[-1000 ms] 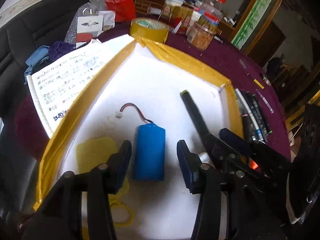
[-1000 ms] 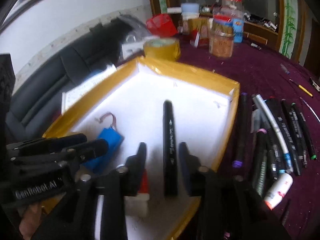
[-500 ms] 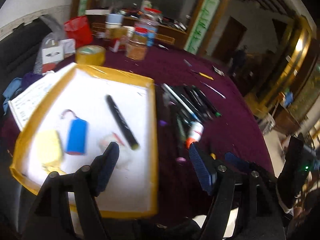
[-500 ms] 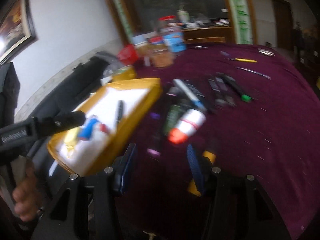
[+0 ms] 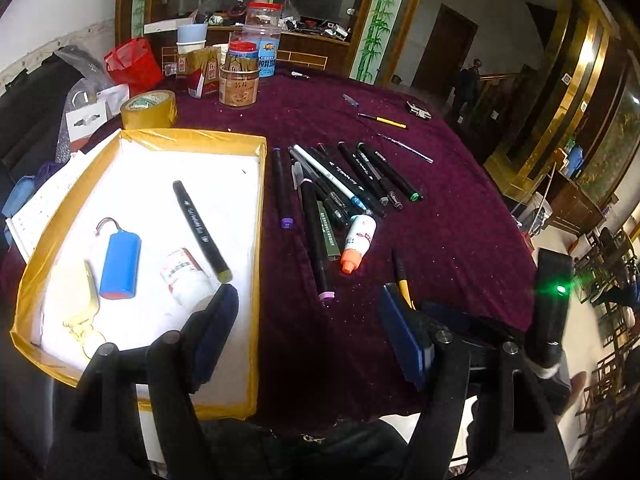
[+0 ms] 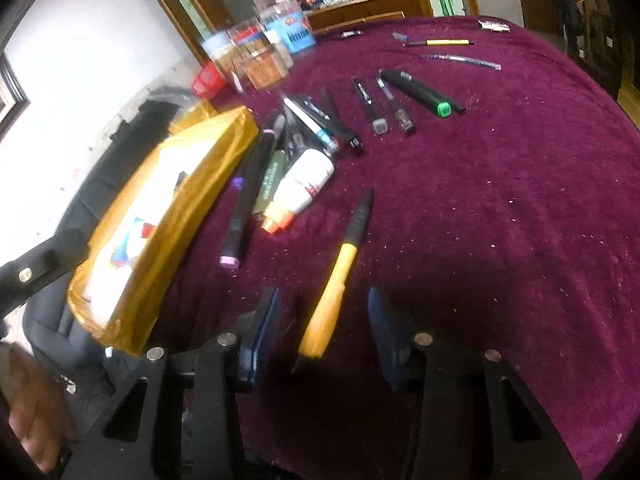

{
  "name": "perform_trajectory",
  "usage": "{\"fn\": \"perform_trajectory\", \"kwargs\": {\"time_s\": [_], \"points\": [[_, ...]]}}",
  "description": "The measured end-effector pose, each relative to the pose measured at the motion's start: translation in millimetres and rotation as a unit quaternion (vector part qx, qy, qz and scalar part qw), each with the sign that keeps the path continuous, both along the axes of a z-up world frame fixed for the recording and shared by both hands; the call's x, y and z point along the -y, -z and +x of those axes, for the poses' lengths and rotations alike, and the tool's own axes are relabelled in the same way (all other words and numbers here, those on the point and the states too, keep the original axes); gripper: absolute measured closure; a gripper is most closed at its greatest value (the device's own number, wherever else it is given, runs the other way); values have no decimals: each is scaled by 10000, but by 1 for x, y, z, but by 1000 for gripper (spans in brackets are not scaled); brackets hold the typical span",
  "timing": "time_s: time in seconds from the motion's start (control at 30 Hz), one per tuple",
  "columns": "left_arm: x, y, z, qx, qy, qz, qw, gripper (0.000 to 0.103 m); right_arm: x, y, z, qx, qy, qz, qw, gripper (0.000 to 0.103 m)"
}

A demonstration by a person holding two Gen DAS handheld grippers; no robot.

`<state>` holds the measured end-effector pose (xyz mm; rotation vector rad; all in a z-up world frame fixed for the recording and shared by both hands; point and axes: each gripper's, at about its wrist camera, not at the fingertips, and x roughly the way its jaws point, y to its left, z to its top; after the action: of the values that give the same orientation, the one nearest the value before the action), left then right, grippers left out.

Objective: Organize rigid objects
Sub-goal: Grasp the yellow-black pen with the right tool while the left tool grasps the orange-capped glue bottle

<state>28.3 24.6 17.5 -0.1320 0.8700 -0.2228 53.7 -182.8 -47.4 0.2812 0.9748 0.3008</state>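
A yellow-taped white tray (image 5: 262,216) holds a blue battery (image 5: 120,264), a black marker (image 5: 200,230), a small white bottle (image 5: 184,276) and a yellow key fob (image 5: 82,300). To its right several markers and pens (image 5: 340,184) and a white glue bottle with an orange cap (image 5: 358,242) lie on the purple cloth. My left gripper (image 5: 308,332) is open and empty, high over the tray's near right edge. My right gripper (image 6: 322,324) is open; a yellow and black pen (image 6: 340,276) lies on the cloth between its fingers, untouched. The tray also shows in the right wrist view (image 6: 160,240).
At the back stand a yellow tape roll (image 5: 149,110), jars (image 5: 240,76), red boxes (image 5: 200,74) and a red bag (image 5: 132,64). A yellow pencil (image 5: 382,120) and a thin pen (image 5: 406,148) lie farther back. A notebook (image 5: 44,200) lies left of the tray.
Both grippers pulled back and up from the tray, leaving the battery and black marker in it. The right gripper swung right over the cloth and now straddles the yellow pen.
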Motion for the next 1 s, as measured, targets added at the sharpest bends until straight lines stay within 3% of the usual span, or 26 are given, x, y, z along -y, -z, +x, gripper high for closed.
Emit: {"fn": "perform_trajectory", "kwargs": {"time_s": [0.17, 0.23, 0.27, 0.33, 0.47, 0.6, 0.73, 1.0], "points": [[0, 2, 1, -46, 17, 23, 10000, 31, -13, 0, 7, 127, 164, -391, 9990, 70], [1, 3, 4, -54, 16, 4, 10000, 31, -23, 0, 6, 232, 147, -814, 9963, 88], [2, 4, 7, -80, 17, 12, 10000, 31, -24, 1, 5, 277, 196, -1029, 9941, 90], [5, 6, 12, -129, 66, 11, 9999, 31, -17, 0, 5, 267, 165, -932, 9952, 93], [17, 10, 24, -240, 286, 24, 9993, 31, 14, 0, 9, 187, 567, -1015, 9930, 94], [40, 24, 51, -519, 646, 196, 9964, 31, 41, 1, 9, 147, 736, -726, 9945, 94], [59, 44, 80, -973, 901, 303, 9907, 31, 34, 1, 6, 304, 649, -973, 9927, 94], [87, 57, 114, -1078, 925, 553, 9883, 32, 37, 1, 6, 360, 557, -958, 9932, 94]]}}
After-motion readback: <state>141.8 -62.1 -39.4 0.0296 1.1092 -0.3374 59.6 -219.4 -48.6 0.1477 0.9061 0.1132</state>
